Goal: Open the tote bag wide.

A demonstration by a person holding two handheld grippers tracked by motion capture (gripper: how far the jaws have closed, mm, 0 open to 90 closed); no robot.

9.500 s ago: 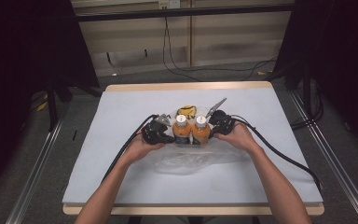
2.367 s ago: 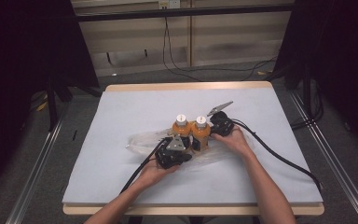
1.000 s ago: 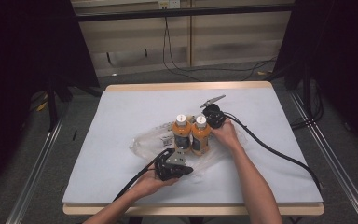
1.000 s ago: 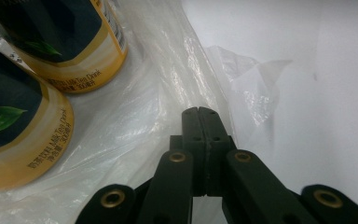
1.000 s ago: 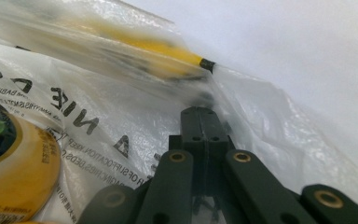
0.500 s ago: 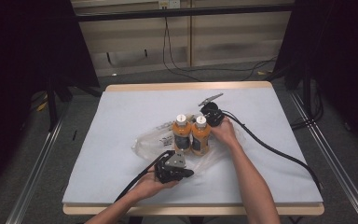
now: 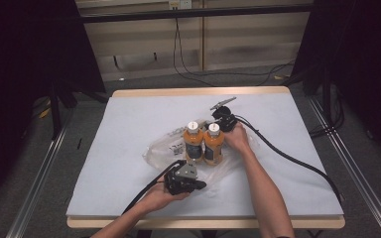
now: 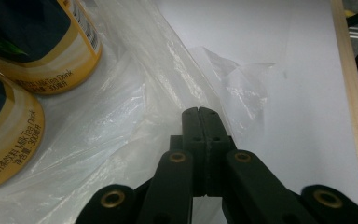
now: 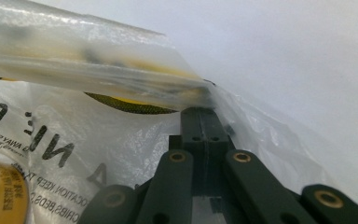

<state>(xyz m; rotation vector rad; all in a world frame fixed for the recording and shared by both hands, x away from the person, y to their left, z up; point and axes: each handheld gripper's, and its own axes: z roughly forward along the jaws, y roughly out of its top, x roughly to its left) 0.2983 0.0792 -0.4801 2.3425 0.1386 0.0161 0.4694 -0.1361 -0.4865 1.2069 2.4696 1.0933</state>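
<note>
the left gripper [image 7: 194, 185] sits low at the near side of the table [image 7: 129, 124], in front of the two orange bottles [image 7: 203, 144]. in the left gripper view its jaws are pressed fully together, and their tips lie against the near edge of the clear plastic bag [image 8: 135, 107]; whether a thin layer of film is pinched between them, i cannot tell. the bottles stand upright side by side, touching, on the spread bag near the middle of the table, with their long axis vertical. from the left gripper they lie further away and slightly to the right - near, but not touching.

the right gripper [image 7: 217, 123] is just behind and to the right of the bottles, nearer to them than the left one. in the right gripper view [image 9: 200, 112] its jaws are also closed tight, and a fold of the bag [image 9: 98, 79] runs taut from their tips, so it seems to hold the far rim of the bag. the right forearm reaches long across the table, the hand bent inward; the left hand rests low, the gripper pointing to the right.

in my judgement the next move depends on this: both rims must rise around the standing bottles - near edge and far edge together - without tipping them.
</note>
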